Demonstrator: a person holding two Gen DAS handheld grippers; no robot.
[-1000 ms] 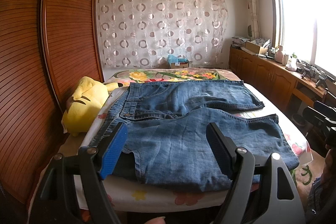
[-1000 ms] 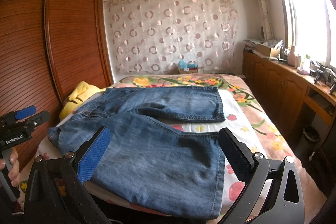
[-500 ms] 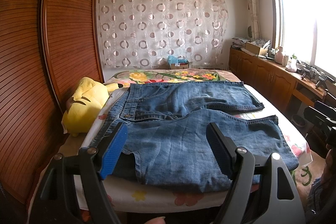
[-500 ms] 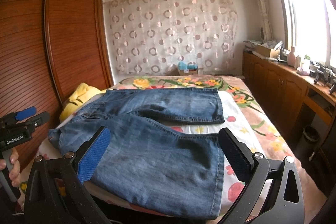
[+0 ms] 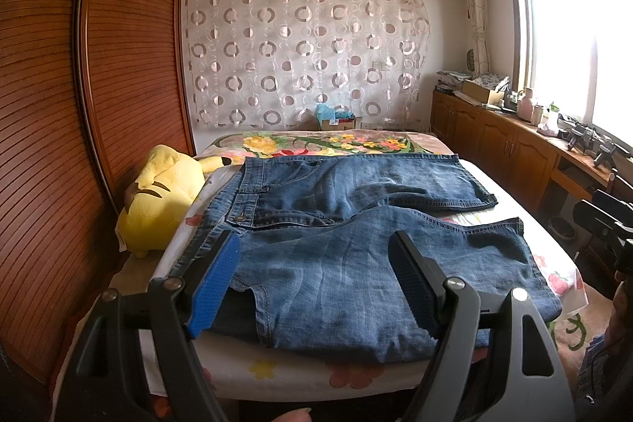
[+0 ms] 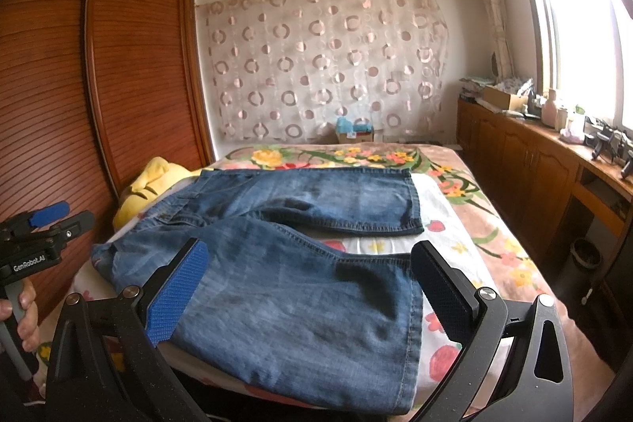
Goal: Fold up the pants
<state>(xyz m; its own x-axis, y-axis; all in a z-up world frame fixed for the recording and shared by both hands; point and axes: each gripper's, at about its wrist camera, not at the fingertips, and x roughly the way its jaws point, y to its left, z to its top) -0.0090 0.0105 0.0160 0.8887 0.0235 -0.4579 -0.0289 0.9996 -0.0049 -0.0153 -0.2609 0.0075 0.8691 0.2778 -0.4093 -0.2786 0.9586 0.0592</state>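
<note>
One pair of jeans [image 5: 340,248] is laid flat on one bed [image 5: 253,370], waistband toward the wardrobe [image 5: 51,129] side, both legs spread in a V toward the window side. Two legs counted: far one lies straight, near one runs along the front edge of the bed with its hem slightly over the corner. Denim is mid-blue, faded, lightly creased; button and fly are seen face up.

Two grippers are seen. Left gripper [image 5: 316,279] is held wide apart above the hip area, nothing gripped. Right gripper [image 6: 312,291] is likewise spread wide over the near leg, nothing gripped.

One yellow plush toy [image 5: 158,196] is seen beside the waistband, against the wardrobe. One hand [image 6: 23,315] is seen on the left gripper's handle.
</note>
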